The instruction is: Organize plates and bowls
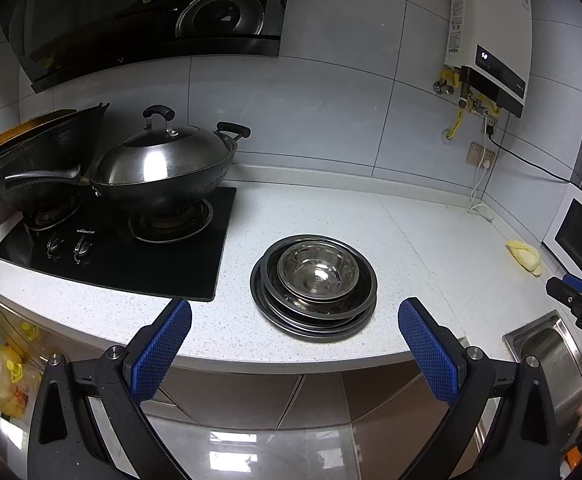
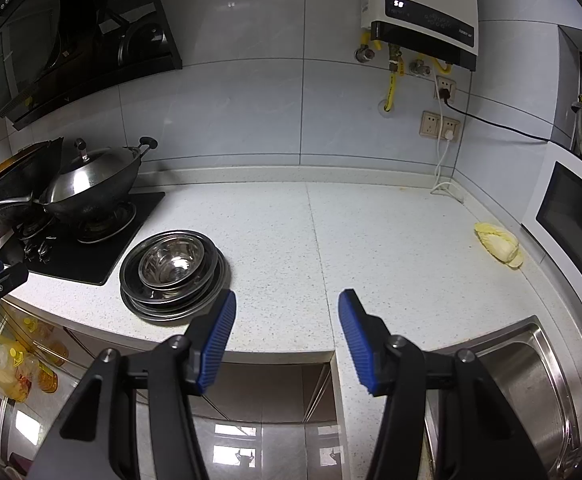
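Note:
A stack of steel plates (image 1: pixel 315 320) sits on the white speckled counter (image 1: pixel 331 216), with steel bowls (image 1: pixel 318 271) nested on top. The same stack of plates (image 2: pixel 171 304) and bowls (image 2: pixel 171 261) shows at the left in the right wrist view. My left gripper (image 1: pixel 295 316) is open and empty, held in front of the counter edge just short of the stack. My right gripper (image 2: pixel 287 312) is open and empty, to the right of the stack over the counter's front edge. Its tip also shows at the right edge of the left wrist view (image 1: pixel 571 296).
A black gas hob (image 1: pixel 111 248) with a lidded wok (image 1: pixel 163 168) and a second pan (image 1: pixel 31 172) stands left of the stack. A steel sink (image 2: pixel 531 384) lies at the right, a microwave (image 2: pixel 571 216) behind it. A piece of cabbage (image 2: pixel 497 245) lies on the counter.

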Tool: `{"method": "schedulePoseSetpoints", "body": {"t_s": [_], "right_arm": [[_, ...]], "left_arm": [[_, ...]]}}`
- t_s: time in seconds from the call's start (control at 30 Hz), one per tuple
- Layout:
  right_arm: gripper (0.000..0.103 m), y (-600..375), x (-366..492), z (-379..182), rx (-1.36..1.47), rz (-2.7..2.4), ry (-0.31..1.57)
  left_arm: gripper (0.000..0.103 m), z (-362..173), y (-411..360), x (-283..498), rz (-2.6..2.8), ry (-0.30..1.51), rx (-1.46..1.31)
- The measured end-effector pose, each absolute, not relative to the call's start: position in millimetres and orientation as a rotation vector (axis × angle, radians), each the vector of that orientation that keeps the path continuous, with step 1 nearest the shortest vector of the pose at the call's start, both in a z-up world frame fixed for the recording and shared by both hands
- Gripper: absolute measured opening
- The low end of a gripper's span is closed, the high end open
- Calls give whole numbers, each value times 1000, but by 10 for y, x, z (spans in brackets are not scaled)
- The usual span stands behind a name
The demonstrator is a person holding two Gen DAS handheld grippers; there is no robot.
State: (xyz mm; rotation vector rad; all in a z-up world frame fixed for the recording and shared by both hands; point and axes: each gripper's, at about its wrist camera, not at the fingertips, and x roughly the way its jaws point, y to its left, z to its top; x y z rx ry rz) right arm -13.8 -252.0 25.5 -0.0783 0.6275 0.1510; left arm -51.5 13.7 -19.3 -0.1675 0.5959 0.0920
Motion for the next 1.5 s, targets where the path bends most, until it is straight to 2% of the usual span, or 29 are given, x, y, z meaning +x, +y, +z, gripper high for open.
{"method": "schedulePoseSetpoints", "body": {"t_s": [1.5], "right_arm": [[52,-2592,-84,171,-70,149,645]], "left_arm": [[101,-262,80,-442,87,612,-156]]}}
